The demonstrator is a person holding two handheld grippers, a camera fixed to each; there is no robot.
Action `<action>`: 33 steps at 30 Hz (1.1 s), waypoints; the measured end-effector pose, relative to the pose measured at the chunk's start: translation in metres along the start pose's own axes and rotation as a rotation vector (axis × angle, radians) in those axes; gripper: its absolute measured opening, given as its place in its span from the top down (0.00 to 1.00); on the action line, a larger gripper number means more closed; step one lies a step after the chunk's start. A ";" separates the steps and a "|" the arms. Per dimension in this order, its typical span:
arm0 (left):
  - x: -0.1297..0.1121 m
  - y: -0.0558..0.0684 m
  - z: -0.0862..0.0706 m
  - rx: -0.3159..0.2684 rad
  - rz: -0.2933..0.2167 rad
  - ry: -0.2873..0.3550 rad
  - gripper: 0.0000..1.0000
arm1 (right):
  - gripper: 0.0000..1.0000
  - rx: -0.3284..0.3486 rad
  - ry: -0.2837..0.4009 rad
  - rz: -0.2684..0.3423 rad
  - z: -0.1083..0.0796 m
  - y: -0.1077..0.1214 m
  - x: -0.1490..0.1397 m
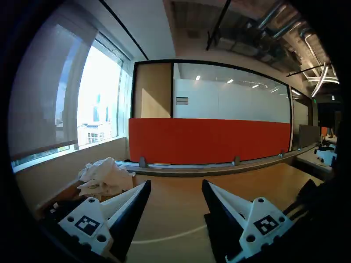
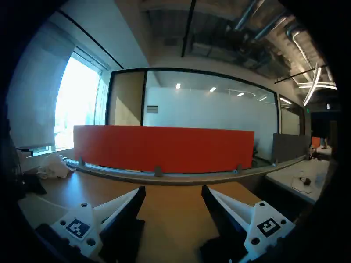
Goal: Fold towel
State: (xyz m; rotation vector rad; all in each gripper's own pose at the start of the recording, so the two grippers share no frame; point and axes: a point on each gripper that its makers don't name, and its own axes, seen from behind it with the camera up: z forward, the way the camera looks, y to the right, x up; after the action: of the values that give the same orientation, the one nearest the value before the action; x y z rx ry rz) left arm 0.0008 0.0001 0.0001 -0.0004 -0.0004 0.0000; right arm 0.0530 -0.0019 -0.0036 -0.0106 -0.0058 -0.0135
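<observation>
– Left claw (image 1: 175,184) and right claw (image 2: 172,189) both gape, empty, above the counter (image 1: 175,215). Where's the towel (image 1: 103,177)?
– Crumpled at the counter's far left, by the window (image 1: 98,105). Likely soft, light and floppy; pinch a loose corner.

No text can be read. The small sign (image 1: 181,101) on the far wall (image 1: 228,103) is too blurred to make out; the square markers (image 1: 87,225) on the left gripper (image 1: 175,186) carry only black-and-white patterns.
</observation>
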 end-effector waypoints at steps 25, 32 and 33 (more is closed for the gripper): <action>0.007 0.065 0.004 -0.282 0.122 -0.180 0.15 | 0.01 0.306 -0.202 -0.098 0.002 -0.055 0.016; -0.002 0.086 -0.002 -0.361 0.142 -0.238 0.15 | 0.01 0.413 -0.294 -0.133 -0.006 -0.071 0.002; -0.003 0.087 -0.002 -0.365 0.143 -0.243 0.15 | 0.00 0.421 -0.302 -0.138 -0.007 -0.073 0.001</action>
State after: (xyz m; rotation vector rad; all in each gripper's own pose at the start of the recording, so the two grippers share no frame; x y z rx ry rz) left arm -0.0020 0.0871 -0.0022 -0.3660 -0.2438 0.1434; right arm 0.0528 -0.0746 -0.0100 0.4090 -0.3110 -0.1484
